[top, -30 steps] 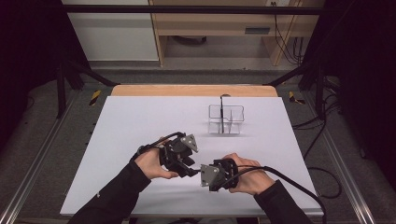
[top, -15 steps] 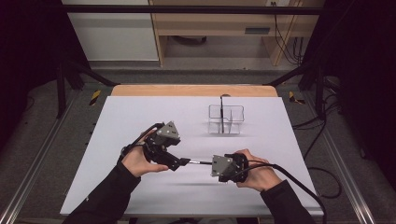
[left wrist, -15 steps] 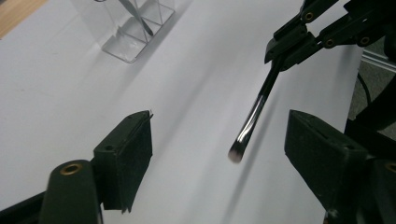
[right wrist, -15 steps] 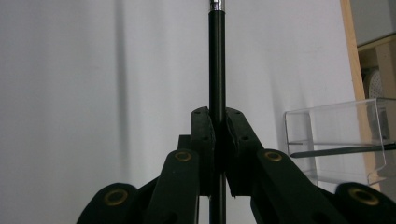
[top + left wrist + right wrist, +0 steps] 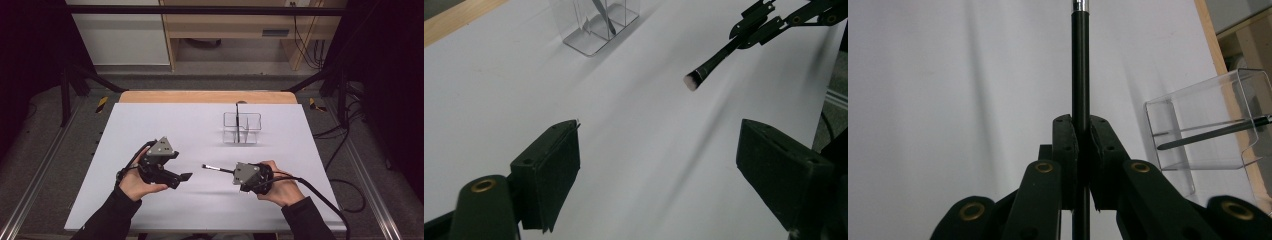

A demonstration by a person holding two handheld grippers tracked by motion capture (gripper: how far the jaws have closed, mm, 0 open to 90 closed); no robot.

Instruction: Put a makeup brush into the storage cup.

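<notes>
The right gripper [image 5: 231, 172] pinches one brush [image 5: 216, 168] by its handle, above the table [image 5: 150, 120]; its long axis lies level, bristles toward the left gripper [image 5: 186, 176], whose jaws are spread. One clear holder [image 5: 242, 128] holds another brush.

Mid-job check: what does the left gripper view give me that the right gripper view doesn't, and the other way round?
Left gripper view: the left gripper, jaws wide apart over bare table, and the brush's bristle tip.
Right gripper view: the right gripper shut on the brush handle, seen close along the shaft.
Both: the brush, the white table, and the clear organizer with a dark stick-like item inside.
</notes>
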